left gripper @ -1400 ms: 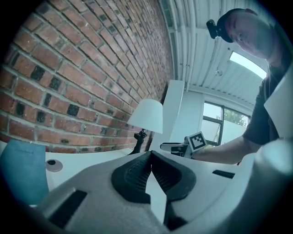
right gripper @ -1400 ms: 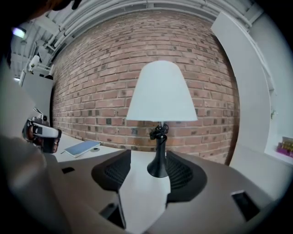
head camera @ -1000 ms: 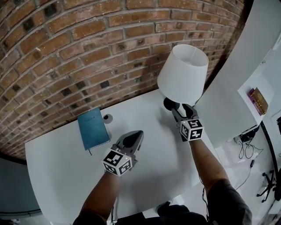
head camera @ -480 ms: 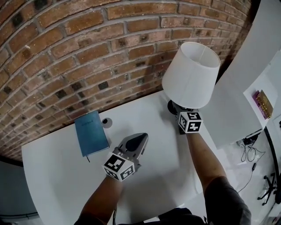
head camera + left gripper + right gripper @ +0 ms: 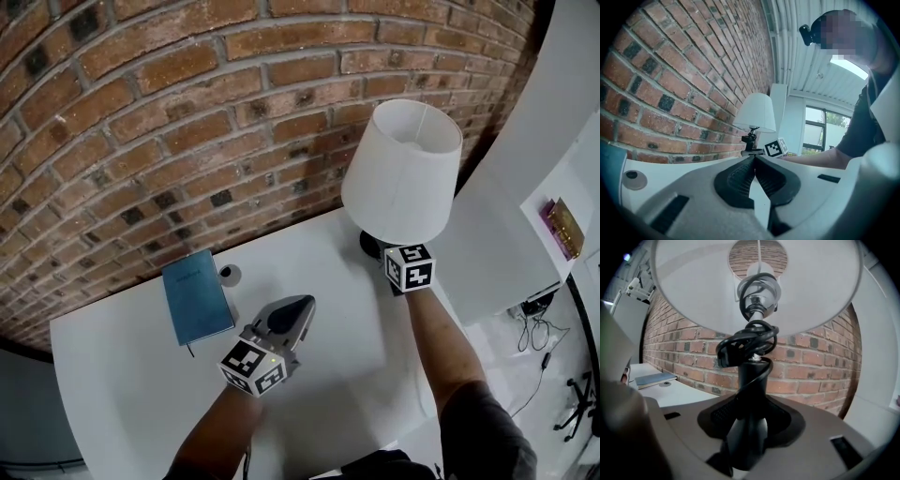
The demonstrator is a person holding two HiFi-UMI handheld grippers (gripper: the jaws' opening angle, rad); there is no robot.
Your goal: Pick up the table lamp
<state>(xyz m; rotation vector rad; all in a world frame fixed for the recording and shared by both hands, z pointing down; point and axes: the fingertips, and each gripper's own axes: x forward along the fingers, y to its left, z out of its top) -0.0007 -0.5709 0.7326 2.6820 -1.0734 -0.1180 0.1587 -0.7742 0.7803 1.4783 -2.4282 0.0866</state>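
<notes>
R tool [image 5: 749,423] has just been closing, now clamped on the table lamp [image 5: 403,173] stem w/ the stem betw. its pads. Lamp stands at the bench [image 5: 141,375] back-right corner. L tool [image 5: 292,311] jaws together, empty. Grip looks made; lift left to do.

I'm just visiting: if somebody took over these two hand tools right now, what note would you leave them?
Right gripper: jaws have just been closing and now clamp the black stem of the table lamp under its shade.
Left gripper: shut, empty, above the white table.
Done: lamp gripped.
To do: lift it; its base looks to rest on the table.
</notes>
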